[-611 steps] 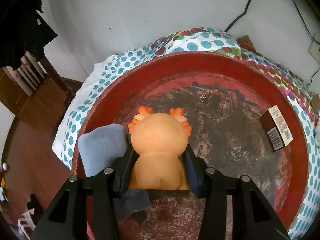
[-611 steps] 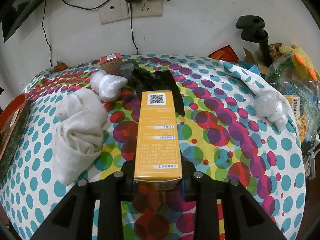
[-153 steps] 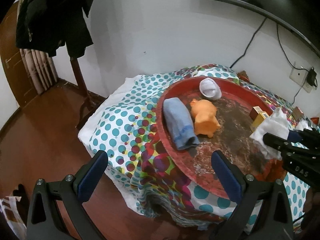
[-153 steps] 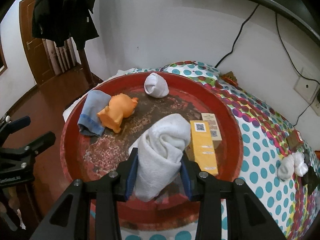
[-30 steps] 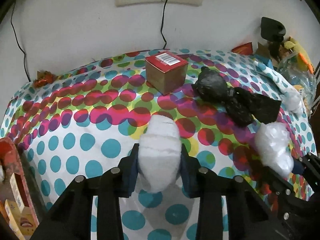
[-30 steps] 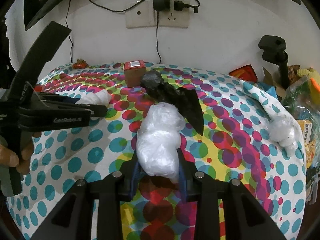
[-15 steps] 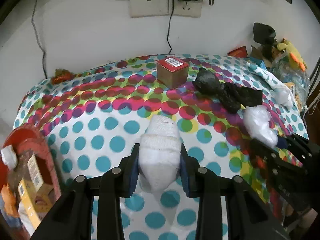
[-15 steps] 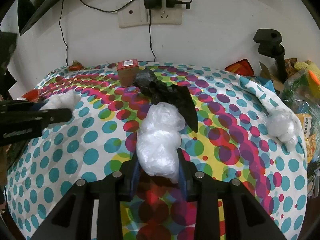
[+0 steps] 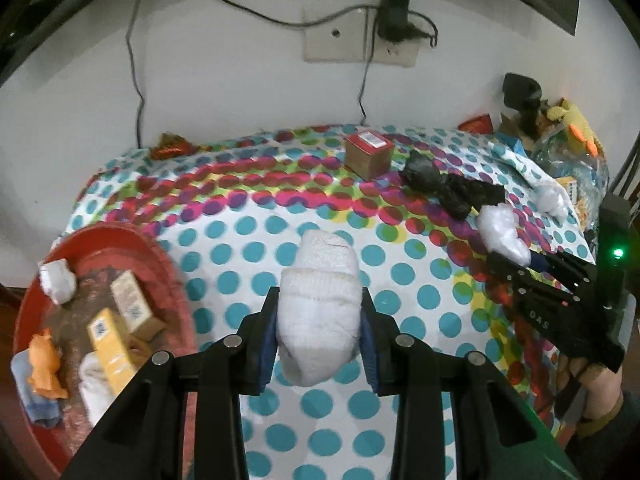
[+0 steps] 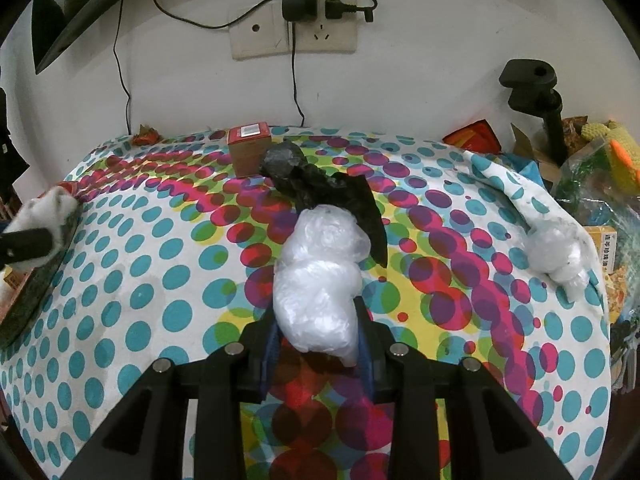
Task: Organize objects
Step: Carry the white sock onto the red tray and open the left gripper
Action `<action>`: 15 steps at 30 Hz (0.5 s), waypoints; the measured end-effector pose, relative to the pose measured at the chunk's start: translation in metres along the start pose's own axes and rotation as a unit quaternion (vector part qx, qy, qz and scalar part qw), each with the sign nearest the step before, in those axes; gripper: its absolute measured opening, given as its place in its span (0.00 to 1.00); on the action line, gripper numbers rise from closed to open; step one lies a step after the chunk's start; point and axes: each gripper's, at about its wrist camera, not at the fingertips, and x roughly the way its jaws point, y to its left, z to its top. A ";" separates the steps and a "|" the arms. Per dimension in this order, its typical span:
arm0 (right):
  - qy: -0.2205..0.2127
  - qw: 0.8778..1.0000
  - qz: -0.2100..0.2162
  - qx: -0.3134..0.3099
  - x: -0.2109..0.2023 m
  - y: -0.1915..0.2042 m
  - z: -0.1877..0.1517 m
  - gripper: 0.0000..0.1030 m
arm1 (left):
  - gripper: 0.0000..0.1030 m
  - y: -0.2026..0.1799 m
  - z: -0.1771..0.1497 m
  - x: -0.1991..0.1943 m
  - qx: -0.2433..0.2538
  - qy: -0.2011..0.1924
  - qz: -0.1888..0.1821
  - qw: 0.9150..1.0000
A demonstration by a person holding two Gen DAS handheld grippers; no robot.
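My left gripper (image 9: pixel 319 330) is shut on a rolled white sock (image 9: pixel 319 308), held above the dotted tablecloth. To its left lies the round red tray (image 9: pixel 166 276), holding a white bundle (image 9: pixel 57 281), two boxes (image 9: pixel 126 300), an orange toy (image 9: pixel 45 364) and rolled cloths. My right gripper (image 10: pixel 318 338) is shut on a crumpled clear plastic bag (image 10: pixel 320 280) over the middle of the table. In the left wrist view the right gripper (image 9: pixel 532 260) shows at the right with that bag (image 9: pixel 500 232). The sock (image 10: pixel 44 208) shows at the left edge of the right wrist view.
A small red-topped box (image 10: pixel 249 152) and a black plastic bag (image 10: pixel 320 184) lie near the wall. Another clear plastic bundle (image 10: pixel 556 258) sits at the right by a heap of packets and a yellow soft toy (image 10: pixel 616 140). A wall socket (image 10: pixel 294 28) with cables is behind.
My left gripper has pulled back, up and toward the left with the sock, so the red tray has come into its view. The right gripper has stayed in place with the plastic bag.
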 end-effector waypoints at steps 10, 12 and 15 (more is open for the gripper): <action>0.003 1.000 -0.001 -0.004 0.001 0.002 0.000 0.32 | 0.32 0.061 -0.003 -0.033 -0.039 -0.020 0.052 0.998; 0.004 1.000 -0.002 -0.004 0.001 0.002 0.000 0.32 | 0.32 0.075 -0.007 -0.037 -0.047 -0.019 0.062 0.997; 0.006 1.000 -0.001 -0.004 0.001 0.002 -0.001 0.32 | 0.32 0.091 -0.010 -0.044 -0.046 -0.020 0.084 0.995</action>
